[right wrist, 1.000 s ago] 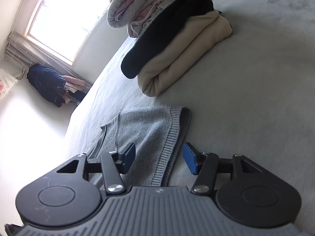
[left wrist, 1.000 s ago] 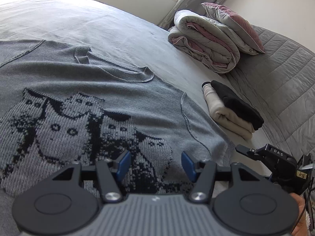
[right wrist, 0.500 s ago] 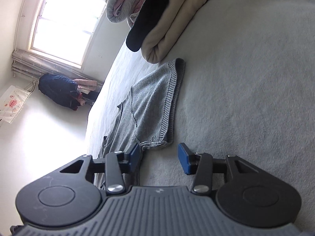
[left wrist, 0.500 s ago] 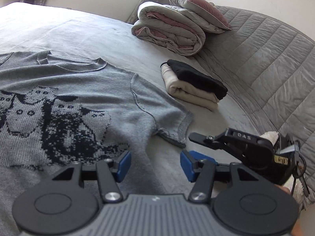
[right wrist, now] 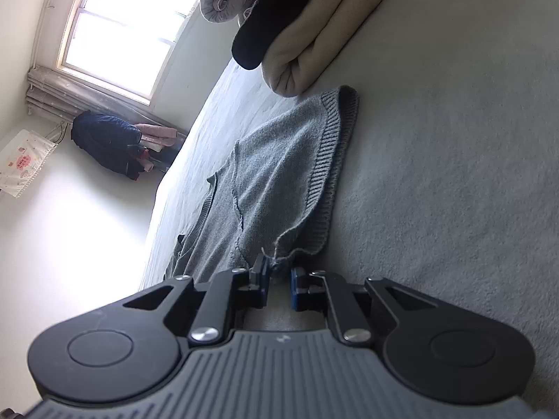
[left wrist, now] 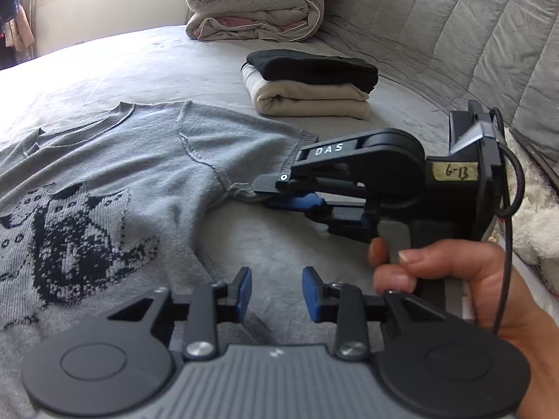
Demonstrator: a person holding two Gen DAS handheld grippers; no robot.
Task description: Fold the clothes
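A grey knitted sweater with a dark cat pattern lies flat on the grey bed. Its short sleeve points at the right wrist camera. My right gripper, held by a hand, is closing on the sleeve's lower corner, which sits pinched between the blue pads. In the left wrist view the right gripper lies low at that corner. My left gripper hovers near the sweater's side edge, its jaws closing with nothing between them.
A folded black and beige stack sits just beyond the sleeve, and shows as the folded stack in the right wrist view. A rolled duvet lies behind it. Quilted grey padding rises on the right. A window and hanging clothes are far off.
The left view swept right along the sweater toward the sleeve, and the left jaws narrowed. The right gripper came up to the sleeve's corner and its jaws closed on it.
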